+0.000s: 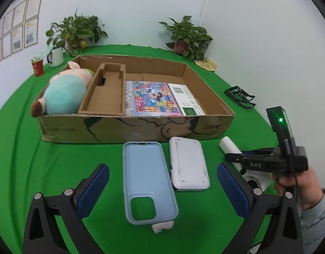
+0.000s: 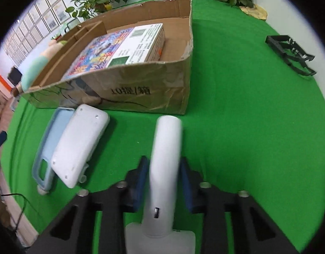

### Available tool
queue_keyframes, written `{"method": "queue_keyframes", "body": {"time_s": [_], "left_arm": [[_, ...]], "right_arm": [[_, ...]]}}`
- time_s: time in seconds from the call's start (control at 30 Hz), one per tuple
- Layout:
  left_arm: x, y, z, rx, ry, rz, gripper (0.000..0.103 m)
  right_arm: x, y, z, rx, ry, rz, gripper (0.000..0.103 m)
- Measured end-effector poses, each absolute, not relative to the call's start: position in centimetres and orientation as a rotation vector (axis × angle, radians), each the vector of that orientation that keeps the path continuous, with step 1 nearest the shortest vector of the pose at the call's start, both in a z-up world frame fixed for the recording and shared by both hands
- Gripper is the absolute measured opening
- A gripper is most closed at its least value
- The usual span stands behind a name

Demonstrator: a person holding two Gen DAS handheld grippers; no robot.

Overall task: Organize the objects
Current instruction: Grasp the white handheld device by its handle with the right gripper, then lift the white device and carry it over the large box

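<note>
A: Right gripper [image 2: 162, 182] jaws clamp the white handheld device [image 2: 165, 158] by its stem, just before the cardboard box [image 2: 154, 93].

B: Left gripper [image 1: 162, 182]?

A: Jaws spread wide, empty, straddling the blue phone case [image 1: 147, 180] and white case [image 1: 188, 165] on the green cloth [image 1: 56, 165]. Box holds a plush pig [image 1: 63, 91] and a colourful game box [image 1: 154, 98].

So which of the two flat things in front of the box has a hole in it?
The light blue phone case, with its camera cutout. The white case beside it has none.
</note>
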State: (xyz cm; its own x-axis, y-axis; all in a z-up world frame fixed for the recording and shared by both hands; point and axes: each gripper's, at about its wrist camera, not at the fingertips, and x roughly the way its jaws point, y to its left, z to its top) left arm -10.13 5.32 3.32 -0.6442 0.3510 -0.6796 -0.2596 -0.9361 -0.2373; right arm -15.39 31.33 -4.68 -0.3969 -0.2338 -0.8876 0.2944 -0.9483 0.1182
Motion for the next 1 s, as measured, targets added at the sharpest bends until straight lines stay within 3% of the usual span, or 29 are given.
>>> {"method": "queue_keyframes", "body": {"time_s": [0.3, 0.57, 1.0], "left_arm": [[-12.1, 6.4, 2.6, -1.123, -0.398, 2.293, 0.101], [-12.2, 9.8, 3.8, -1.041, -0.417, 2.126, 0.093], [-10.8, 11.9, 3.6, -1.008, -0.331, 2.055, 0.04]], "right_arm": [[-8.9, 30.0, -0.9, 1.205, 0.04, -2.487, 0.023], [-3.6, 27.3, 0.7, 0.921, 0.011, -2.492, 0.023], [-0.3, 26.3, 1.0, 0.735, 0.057, -2.522, 0.023]]}}
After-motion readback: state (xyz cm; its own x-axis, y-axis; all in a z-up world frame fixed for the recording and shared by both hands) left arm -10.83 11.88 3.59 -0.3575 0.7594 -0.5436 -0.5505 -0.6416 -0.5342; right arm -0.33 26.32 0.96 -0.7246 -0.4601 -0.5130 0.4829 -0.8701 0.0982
